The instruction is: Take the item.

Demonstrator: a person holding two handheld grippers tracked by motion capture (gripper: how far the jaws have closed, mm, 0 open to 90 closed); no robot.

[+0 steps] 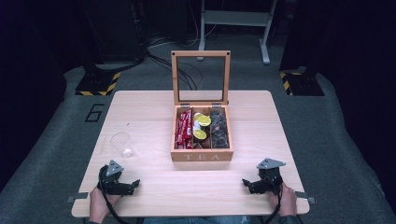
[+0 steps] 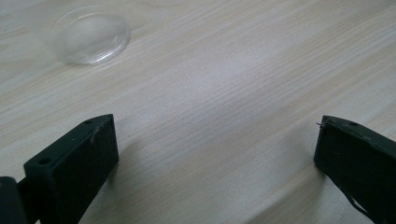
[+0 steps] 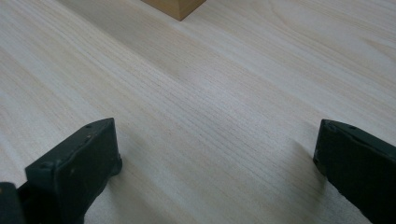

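Observation:
A wooden tea box (image 1: 201, 156) marked TEA stands mid-table with its glass lid (image 1: 201, 77) raised upright. Inside lie red packets (image 1: 183, 129) on the left, yellow-topped capsules (image 1: 202, 127) in the middle and dark pieces (image 1: 219, 129) on the right. A clear plastic cup (image 1: 122, 143) lies on its side left of the box, and its round end (image 2: 91, 37) is in the left gripper view. My left gripper (image 1: 136, 183) rests open near the front left edge. My right gripper (image 1: 244, 183) rests open near the front right; a box corner (image 3: 175, 7) lies far ahead of its jaws.
The light wooden table (image 1: 261, 121) stands on grey floor. A white metal frame (image 1: 236, 21) and cables lie behind it, and black stands with yellow-striped bases (image 1: 97, 84) flank the far corners. A hand (image 1: 100, 205) holds each gripper at the near edge.

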